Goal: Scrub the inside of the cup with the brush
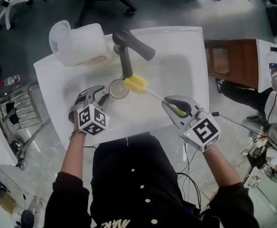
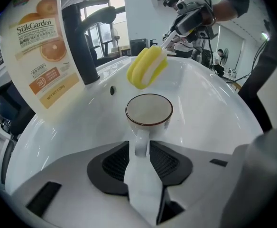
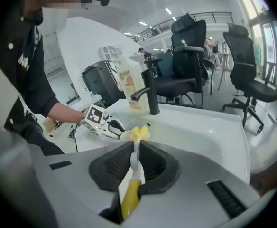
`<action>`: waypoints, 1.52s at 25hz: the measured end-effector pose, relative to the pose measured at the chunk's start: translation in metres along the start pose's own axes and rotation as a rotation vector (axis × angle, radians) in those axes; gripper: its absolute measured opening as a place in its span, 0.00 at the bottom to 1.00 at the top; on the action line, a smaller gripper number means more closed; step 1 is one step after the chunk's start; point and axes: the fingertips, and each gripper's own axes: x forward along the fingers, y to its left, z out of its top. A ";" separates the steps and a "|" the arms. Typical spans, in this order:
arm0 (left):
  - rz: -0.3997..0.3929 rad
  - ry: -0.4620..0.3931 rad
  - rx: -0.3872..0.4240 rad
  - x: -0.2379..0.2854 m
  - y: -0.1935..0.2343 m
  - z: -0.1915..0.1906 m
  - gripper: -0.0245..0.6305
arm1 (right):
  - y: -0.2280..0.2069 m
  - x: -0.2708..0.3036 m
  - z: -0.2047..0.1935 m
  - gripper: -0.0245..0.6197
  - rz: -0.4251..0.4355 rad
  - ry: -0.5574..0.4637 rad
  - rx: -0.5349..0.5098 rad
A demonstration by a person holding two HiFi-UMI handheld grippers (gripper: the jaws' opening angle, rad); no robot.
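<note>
A white cup point(image 1: 118, 89) with a dark rim stands upright on the sink's bottom, just under the faucet. My left gripper point(image 1: 102, 93) is open around the cup's handle point(image 2: 141, 144), with its pads a little apart from the handle on both sides. My right gripper point(image 1: 174, 106) is shut on the brush's yellow handle point(image 3: 129, 198). The brush's yellow sponge head point(image 1: 136, 84) hangs just above and beside the cup's mouth point(image 2: 149, 110), outside the cup. In the left gripper view the sponge point(image 2: 147, 67) hovers behind the rim.
The white sink point(image 1: 176, 70) has a black faucet point(image 1: 126, 51) at its back edge. A clear jug with an orange-fruit label point(image 1: 79, 44) stands at the sink's back left corner. A wooden desk point(image 1: 233, 61) is to the right and a wire rack point(image 1: 15, 113) to the left.
</note>
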 end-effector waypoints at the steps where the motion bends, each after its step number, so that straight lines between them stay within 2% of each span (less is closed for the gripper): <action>1: -0.005 0.004 -0.003 0.000 -0.001 0.000 0.28 | 0.002 -0.001 0.002 0.12 -0.011 -0.013 -0.018; 4: -0.017 0.012 -0.008 -0.006 -0.003 0.000 0.33 | 0.003 -0.009 0.004 0.12 -0.054 -0.014 -0.020; 12: 0.003 -0.014 -0.032 -0.044 0.003 0.004 0.33 | 0.009 -0.028 0.014 0.12 -0.114 -0.049 -0.039; 17: 0.040 -0.138 -0.055 -0.086 0.006 0.026 0.20 | 0.010 -0.045 0.016 0.12 -0.178 -0.055 -0.042; 20: 0.075 -0.223 -0.041 -0.116 0.007 0.046 0.12 | 0.003 -0.058 0.019 0.12 -0.237 -0.085 -0.017; 23: 0.108 -0.271 -0.022 -0.143 0.005 0.066 0.09 | -0.011 -0.076 0.019 0.12 -0.314 -0.122 0.036; 26: 0.151 -0.290 -0.040 -0.168 0.009 0.079 0.08 | -0.025 -0.099 0.030 0.12 -0.398 -0.204 0.075; 30: 0.244 -0.336 -0.104 -0.207 0.033 0.094 0.08 | -0.039 -0.134 0.069 0.12 -0.499 -0.361 0.040; 33: 0.303 -0.435 -0.197 -0.249 0.053 0.116 0.08 | -0.039 -0.154 0.102 0.12 -0.525 -0.482 -0.009; 38: 0.397 -0.615 -0.302 -0.315 0.074 0.147 0.08 | -0.028 -0.174 0.152 0.12 -0.531 -0.628 -0.044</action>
